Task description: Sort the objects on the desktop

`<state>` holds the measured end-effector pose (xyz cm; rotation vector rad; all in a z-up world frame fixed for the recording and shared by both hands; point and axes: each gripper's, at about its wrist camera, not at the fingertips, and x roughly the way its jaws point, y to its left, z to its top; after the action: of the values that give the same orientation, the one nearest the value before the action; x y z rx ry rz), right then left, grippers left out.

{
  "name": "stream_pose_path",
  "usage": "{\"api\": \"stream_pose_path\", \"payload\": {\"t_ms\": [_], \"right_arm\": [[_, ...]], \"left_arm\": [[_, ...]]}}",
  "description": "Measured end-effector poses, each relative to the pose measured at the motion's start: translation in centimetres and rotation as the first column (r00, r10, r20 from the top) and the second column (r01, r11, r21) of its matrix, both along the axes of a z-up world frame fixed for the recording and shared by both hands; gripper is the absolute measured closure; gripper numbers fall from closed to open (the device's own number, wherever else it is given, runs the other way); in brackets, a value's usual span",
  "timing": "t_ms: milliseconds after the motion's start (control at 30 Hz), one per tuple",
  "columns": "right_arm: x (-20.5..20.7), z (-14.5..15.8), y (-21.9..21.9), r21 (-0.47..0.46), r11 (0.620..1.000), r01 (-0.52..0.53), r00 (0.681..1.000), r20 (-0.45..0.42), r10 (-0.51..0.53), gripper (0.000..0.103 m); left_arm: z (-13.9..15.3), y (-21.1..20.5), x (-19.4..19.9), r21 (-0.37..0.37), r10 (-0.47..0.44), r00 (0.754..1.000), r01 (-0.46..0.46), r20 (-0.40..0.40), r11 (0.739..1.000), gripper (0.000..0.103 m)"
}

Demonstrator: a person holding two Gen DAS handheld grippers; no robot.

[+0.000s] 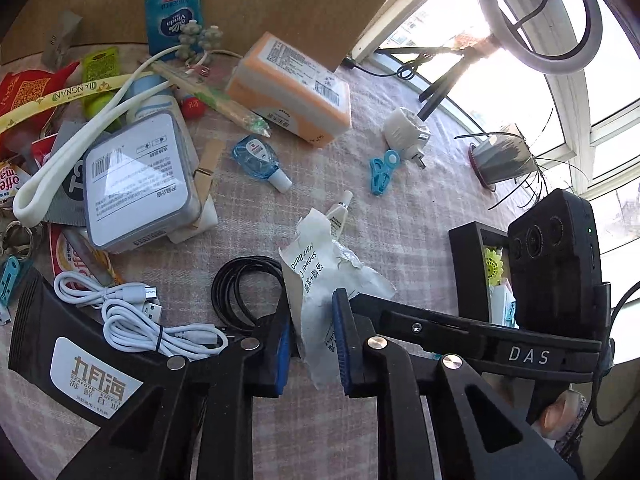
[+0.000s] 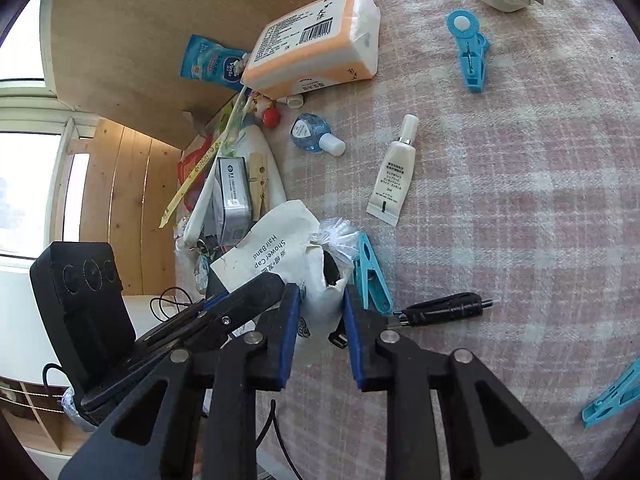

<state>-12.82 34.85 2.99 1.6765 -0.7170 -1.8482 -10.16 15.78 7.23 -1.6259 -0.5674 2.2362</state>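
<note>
Two grippers, one packet — both are on the same crumpled white paper shower-cap packet (image 1: 316,280) near the front edge of the bench (image 1: 400,208) with its pink-and-white checked cloth.

Starting at the left of the left wrist view: a grey square box with a barcode label (image 1: 140,176) sits in a heap of wrappers, with a thick white loop strap (image 1: 80,148) draped across it. In front of that lie a coiled white USB cable (image 1: 136,320) and a coiled black cable (image 1: 244,284), the black one just beside the packet. Then the left gripper (image 1: 310,344), its blue pads squeezed onto the packet's lower end.

Further right, the right gripper (image 2: 318,328) — clamped on the packet's torn end, where clear plastic bunches out. Touching that end on the right is a light-blue plastic clothes peg (image 2: 372,276). Past it, well apart on the cloth, a small white cream tube (image 2: 394,172), a blue teardrop-shaped bottle with a white cap (image 2: 314,134), and an orange-and-white tissue pack (image 2: 316,40) further back.
</note>
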Motion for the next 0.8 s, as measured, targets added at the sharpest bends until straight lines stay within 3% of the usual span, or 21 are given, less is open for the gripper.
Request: {"api": "stream_pose_path", "payload": {"t_ms": [100, 233, 467, 633, 800], "right_arm": [[0.2, 1.3, 1.2, -0.011, 1.000, 0.024, 0.999, -0.030, -0.024, 0.082], [0.6, 3.3, 4.1, -0.025, 0.997, 0.075, 0.994, -0.073, -0.077, 0.083], [2.6, 6.0, 12.0, -0.025, 0.979, 0.204, 0.970, -0.128, -0.206, 0.083], [5.0, 7.2, 18.5, -0.008, 0.946, 0.323, 0.935, -0.151, -0.320, 0.083], [8.5, 8.1, 25.2, 0.029, 0.899, 0.437, 0.888, -0.173, -0.426, 0.083]], "left_arm": [[1.6, 1.6, 0.0, -0.020, -0.029, 0.999, 0.028, -0.045, 0.999, 0.089], [3.4, 4.0, -0.4, 0.012, -0.074, 0.995, 0.075, -0.071, 0.997, 0.089], [5.5, 12.1, -1.0, 0.011, -0.226, 0.967, 0.228, -0.115, 0.974, 0.087], [6.5, 19.6, -0.7, 0.003, -0.349, 0.928, 0.353, -0.132, 0.936, 0.087], [7.2, 27.2, 0.6, -0.026, -0.484, 0.864, 0.485, -0.140, 0.874, 0.085]]}}
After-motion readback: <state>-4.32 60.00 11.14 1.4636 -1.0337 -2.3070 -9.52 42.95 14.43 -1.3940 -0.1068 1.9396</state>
